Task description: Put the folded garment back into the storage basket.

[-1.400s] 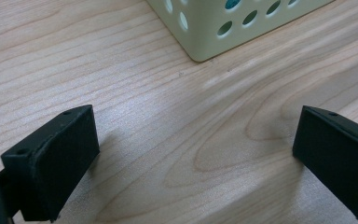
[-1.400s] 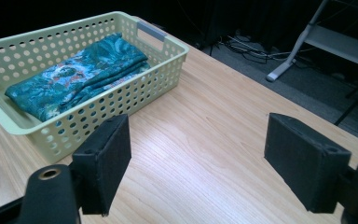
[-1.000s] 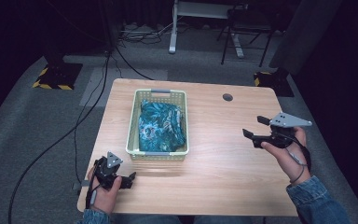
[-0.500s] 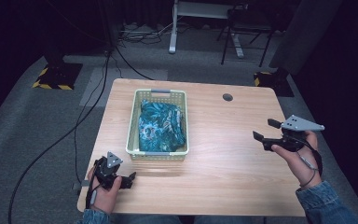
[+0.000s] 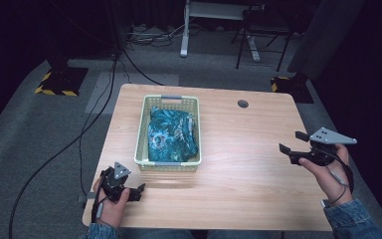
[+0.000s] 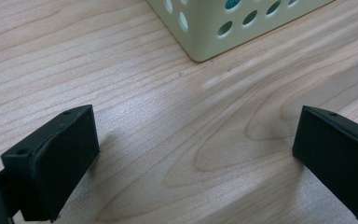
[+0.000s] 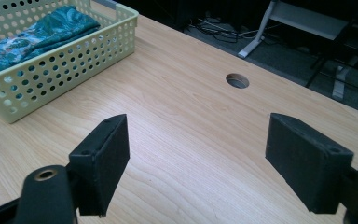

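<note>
Counts: two grippers, one basket, one folded cloth, one table, one cable hole.

Nearest the camera, the left gripper (image 5: 138,191) is sitting low at the near left corner of the table (image 5: 248,189), just short of the basket's near left corner. The person's left hand (image 5: 110,206) is wrapping it from below. In the left gripper view its two black jaws are standing wide apart with bare wood between them, nothing gripped, and a corner of the pale green basket (image 6: 233,28) is showing just ahead (holes in the wall, a bit of blue-green visible through them).

The right gripper (image 5: 294,142) is hovering off to the right of the basket, well apart from it, near the table's right edge. The right hand (image 5: 328,174) is holding it, denim cuff at the wrist, grey three-cornered plate on top. Its jaws are also spread wide and empty; through the right gripper view they are framing bare tabletop.

Farther in, the basket (image 5: 142,134) is sitting left of table centre, long side running away from the person. Inside it the teal patterned cloth (image 5: 173,133) is lying folded, filling most of the floor, not touched by either gripper.

Beyond the basket and to its right, the round cable hole (image 5: 242,103) is sitting near the far edge. Nothing is standing between either gripper and the basket.

Past the table: grey floor, black cables (image 5: 104,99) trailing left of the basket side, a white desk leg (image 5: 184,35), yellow-black hazard-striped bases (image 5: 59,82).
</note>
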Motion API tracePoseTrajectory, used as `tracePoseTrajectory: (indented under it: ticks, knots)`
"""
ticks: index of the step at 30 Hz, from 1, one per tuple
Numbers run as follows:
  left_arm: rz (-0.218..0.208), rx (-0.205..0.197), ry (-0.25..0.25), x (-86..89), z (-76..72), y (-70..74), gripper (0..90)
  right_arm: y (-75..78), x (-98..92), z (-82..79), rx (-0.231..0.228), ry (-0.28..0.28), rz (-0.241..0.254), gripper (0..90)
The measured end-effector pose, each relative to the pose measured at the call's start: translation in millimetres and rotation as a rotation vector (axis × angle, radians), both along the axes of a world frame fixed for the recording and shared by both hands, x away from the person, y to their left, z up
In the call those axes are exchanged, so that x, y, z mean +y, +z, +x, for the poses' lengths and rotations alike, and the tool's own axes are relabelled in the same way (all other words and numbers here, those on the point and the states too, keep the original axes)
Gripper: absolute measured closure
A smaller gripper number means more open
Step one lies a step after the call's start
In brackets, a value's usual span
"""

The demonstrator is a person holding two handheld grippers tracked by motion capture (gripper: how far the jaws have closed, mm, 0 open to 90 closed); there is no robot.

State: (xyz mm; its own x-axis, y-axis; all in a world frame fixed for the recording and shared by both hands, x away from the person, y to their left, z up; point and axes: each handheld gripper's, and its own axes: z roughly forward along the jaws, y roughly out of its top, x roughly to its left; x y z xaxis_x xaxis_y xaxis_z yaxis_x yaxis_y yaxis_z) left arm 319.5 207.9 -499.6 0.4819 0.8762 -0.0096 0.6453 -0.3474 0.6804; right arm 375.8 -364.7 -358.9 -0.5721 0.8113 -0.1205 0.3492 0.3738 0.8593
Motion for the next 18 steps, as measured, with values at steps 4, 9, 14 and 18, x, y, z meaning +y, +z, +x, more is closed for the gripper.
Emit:
tracePoseTrajectory:
  ticks: [4,9,14,18]
  knots:
    - [0.0,0.0,0.0,0.0,0.0,0.0,0.1,-3.2,-6.2,-2.0,0.006,-0.006,-0.001,21.0]
    - [0.0,0.0,0.0,0.0,0.1,0.0,0.1,-7.9,-13.4,-4.3,0.012,-0.011,-0.003,20.8]
    - [0.001,0.0,-0.001,0.1,0.1,0.0,0.1,-13.2,-20.0,-6.5,0.017,-0.015,-0.005,20.5]
    - [0.001,0.0,0.0,0.1,0.1,0.0,0.1,-16.6,-24.3,-8.6,0.018,-0.02,-0.011,20.5]
